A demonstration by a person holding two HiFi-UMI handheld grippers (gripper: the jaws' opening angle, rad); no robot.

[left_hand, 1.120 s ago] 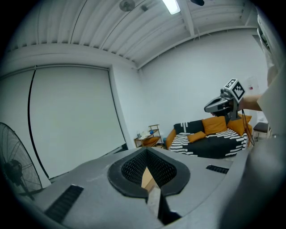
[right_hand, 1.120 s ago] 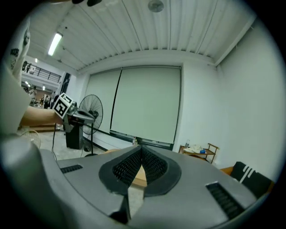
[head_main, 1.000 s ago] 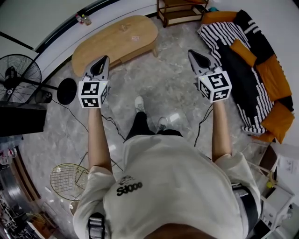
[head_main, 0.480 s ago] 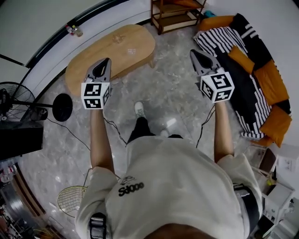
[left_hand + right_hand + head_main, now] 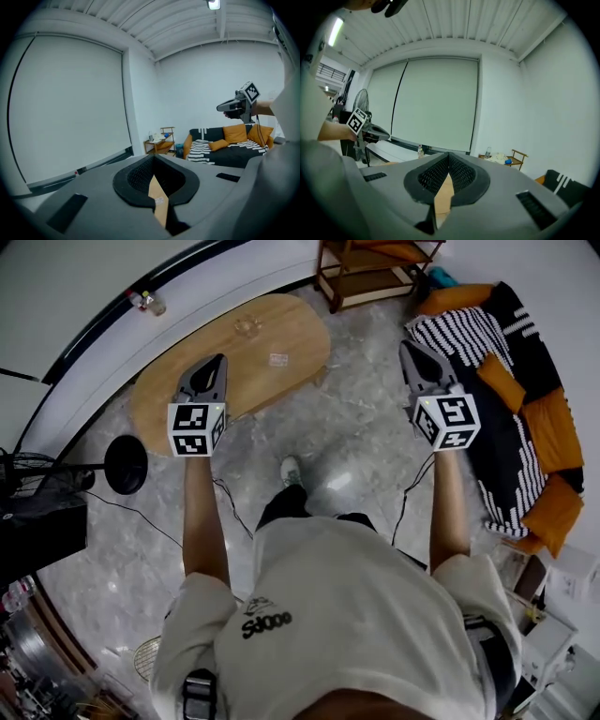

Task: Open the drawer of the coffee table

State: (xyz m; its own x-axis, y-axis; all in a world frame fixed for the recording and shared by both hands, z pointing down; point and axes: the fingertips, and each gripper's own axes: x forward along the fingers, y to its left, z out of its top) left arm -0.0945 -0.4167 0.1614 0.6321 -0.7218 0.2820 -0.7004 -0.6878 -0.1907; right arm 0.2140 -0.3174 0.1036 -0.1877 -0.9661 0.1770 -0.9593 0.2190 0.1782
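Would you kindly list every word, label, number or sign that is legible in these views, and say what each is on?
"Sd000", roughly, being blurred: print on the person's shirt.
Small label on the coffee table: too small to read.
Marker cube of the left hand-held gripper, and that of the right hand-held gripper: square patterns, no letters.

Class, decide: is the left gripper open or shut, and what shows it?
Shut: the left gripper's fingers meet at their tips, with nothing held between them.

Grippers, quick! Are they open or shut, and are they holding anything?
Left gripper: shut, holding nothing.
Right gripper: shut, holding nothing.
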